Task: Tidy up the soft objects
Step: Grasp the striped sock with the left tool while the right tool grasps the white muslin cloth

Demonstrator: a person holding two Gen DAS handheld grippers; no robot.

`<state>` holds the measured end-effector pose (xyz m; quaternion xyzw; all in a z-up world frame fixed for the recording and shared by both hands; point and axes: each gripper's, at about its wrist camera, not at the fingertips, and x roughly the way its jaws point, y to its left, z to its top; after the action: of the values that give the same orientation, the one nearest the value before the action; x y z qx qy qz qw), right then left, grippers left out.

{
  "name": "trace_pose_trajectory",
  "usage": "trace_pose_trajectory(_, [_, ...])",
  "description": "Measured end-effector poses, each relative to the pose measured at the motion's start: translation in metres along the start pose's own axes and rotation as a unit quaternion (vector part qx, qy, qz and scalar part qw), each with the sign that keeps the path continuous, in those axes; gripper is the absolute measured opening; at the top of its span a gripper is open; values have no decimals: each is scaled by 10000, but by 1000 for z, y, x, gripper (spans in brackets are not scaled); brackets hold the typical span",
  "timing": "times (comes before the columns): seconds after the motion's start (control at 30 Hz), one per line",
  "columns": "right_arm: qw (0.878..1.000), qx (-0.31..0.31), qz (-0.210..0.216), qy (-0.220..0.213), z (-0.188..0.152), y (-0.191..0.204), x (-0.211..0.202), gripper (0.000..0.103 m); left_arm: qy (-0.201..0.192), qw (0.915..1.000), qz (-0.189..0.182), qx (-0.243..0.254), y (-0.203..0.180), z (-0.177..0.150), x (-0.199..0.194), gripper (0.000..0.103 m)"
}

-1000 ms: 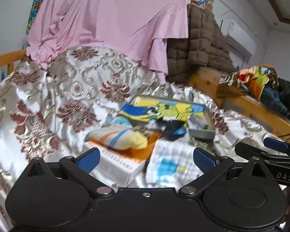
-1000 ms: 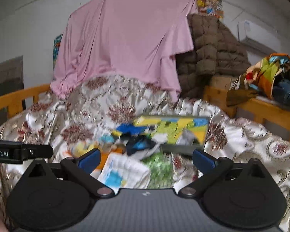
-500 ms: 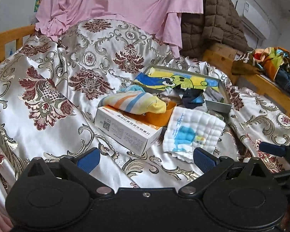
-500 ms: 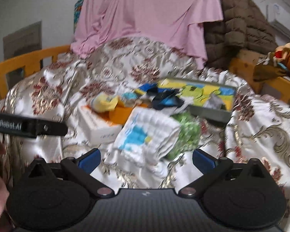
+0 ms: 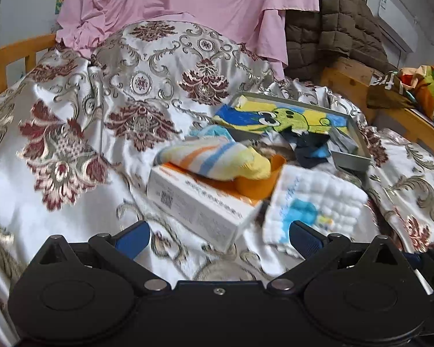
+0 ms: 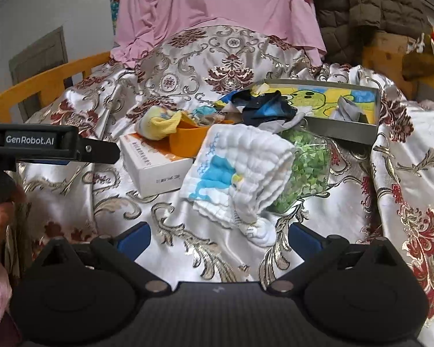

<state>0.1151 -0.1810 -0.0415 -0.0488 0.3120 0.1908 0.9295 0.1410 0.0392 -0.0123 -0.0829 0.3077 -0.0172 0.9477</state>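
Satin bedspread [image 5: 72,208] with maroon and silver damask is lying across the whole bed, and a pink sheet [image 5: 188,3] is hanging behind it. Toward the left of the clutter a white carton [image 5: 199,205] is resting on the spread, and a striped towel [image 5: 214,159] in orange, blue and yellow is lying on top of it, touching an orange cup [image 5: 257,183] just beside it. Right of the carton a white quilted cloth [image 6: 240,170] with a blue print is sitting crumpled, partly draped over a clear bag of green pieces [image 6: 303,173]. Behind these a dark blue garment [image 6: 266,108] is spilling over the near edge of a grey tray [image 6: 344,134], which is holding a yellow and blue cartoon towel [image 5: 280,115] laid flat inside it. At the far right a brown quilted coat [image 5: 332,23] is hanging above a wooden bed rail [image 5: 413,124]. The left gripper [image 5: 218,235] is hovering spread wide and empty above the spread, near the carton's front corner. The right gripper [image 6: 218,235] is likewise gaping and carrying nothing, its fingers apart, just short of the white cloth's lower edge.
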Motion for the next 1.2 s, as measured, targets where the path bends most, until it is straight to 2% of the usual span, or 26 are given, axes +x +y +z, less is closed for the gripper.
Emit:
trace_pose_trajectory(0.3, [9985, 537, -4, -134, 13, -23, 30, 103, -277, 9985, 93, 463, -5, 25, 34, 102])
trace_pose_trajectory(0.5, [9943, 1007, 336, 10, 26, -38, 56, 103, -444, 9948, 172, 898, -4, 38, 63, 102])
trace_pose_trajectory(0.63, [9915, 1196, 477, 202, 23, -42, 68, 102, -451, 9956, 15, 827, 1, 45, 81, 102])
trace_pose_trajectory(0.8, [9887, 1327, 676, 174, 21, -42, 74, 97, -441, 9949, -225, 876, 2, 49, 96, 102])
trace_pose_trajectory(0.93, [9867, 1401, 816, 146, 22, -40, 80, 91, -367, 9956, -348, 787, 5, 50, 102, 102])
trace_pose_trajectory(1.2, [9847, 1508, 873, 12, 24, -37, 85, 76, -95, 9974, -707, -134, 28, 50, 110, 97])
